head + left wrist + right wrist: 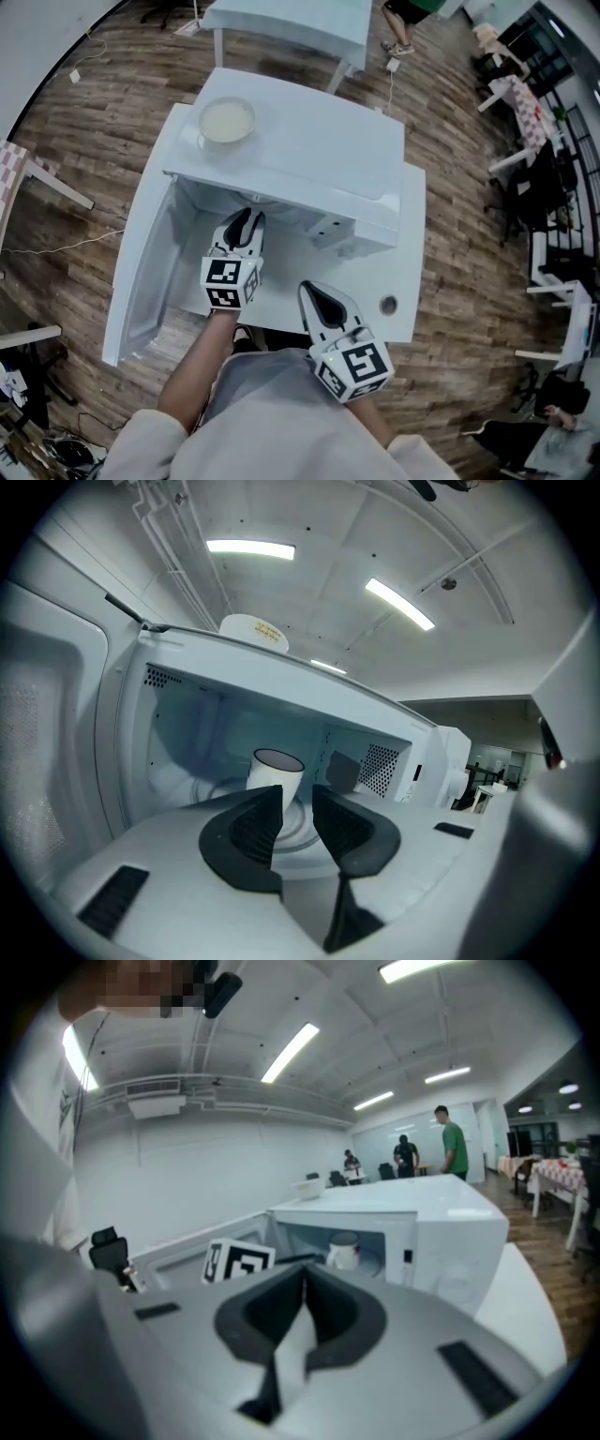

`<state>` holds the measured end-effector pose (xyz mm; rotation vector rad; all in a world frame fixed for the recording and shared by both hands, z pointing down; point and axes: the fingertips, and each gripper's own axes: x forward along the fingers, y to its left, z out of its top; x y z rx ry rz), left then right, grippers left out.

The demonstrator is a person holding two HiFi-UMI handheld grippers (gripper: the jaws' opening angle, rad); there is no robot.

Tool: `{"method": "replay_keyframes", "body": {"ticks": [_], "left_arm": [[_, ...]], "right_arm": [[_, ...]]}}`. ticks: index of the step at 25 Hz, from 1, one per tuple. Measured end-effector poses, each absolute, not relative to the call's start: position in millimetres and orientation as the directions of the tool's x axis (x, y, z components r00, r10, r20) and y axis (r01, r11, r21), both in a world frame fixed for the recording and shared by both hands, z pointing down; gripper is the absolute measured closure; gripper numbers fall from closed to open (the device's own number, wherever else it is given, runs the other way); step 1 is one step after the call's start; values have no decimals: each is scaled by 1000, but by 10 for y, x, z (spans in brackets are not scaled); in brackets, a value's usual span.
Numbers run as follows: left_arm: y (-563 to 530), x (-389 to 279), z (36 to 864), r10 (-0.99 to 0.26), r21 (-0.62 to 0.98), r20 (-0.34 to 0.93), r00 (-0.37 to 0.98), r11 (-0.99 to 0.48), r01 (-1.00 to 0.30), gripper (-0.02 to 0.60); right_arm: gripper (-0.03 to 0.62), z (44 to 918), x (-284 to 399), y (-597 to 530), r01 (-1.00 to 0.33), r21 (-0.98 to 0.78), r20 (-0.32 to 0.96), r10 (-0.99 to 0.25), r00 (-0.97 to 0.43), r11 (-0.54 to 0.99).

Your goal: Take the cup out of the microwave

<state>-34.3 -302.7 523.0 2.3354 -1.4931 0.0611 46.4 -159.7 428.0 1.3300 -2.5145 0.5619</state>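
Note:
A white cup (pixel 275 772) stands upright on the turntable inside the open white microwave (pixel 309 159). In the right gripper view the cup (pixel 344 1251) shows through the opening. In the head view the oven's top hides it. My left gripper (pixel 297 799) is open at the mouth of the cavity, and the cup stands just beyond its fingertips, clear of the pads. From above, the left gripper (pixel 246 223) reaches under the oven's front edge. My right gripper (pixel 314 295) hangs back in front of the oven. Seen in its own view, the right gripper (pixel 305 1274) is shut on nothing.
The microwave door (pixel 141 272) is swung wide open to the left. A cream bowl (pixel 226 121) sits on top of the oven. The white table (pixel 403 300) carries a small round disc (pixel 388 304). People (pixel 453 1147) stand far off in the room.

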Motion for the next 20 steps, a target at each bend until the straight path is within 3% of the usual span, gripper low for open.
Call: {"method": "replay_keyframes", "body": {"ticks": [4,20], "left_arm": [[-3137,-360,5317,-869,275,248,428,-361,-891,449],[-3580,-317,5655,-864,273,295,408,-333,-902,419]], "right_arm": [[571,4295,487,-1653,-834,-222,386,-739,-551,506],[571,4422,727,-1820,-857,-227,424,-745,-515,463]]}}
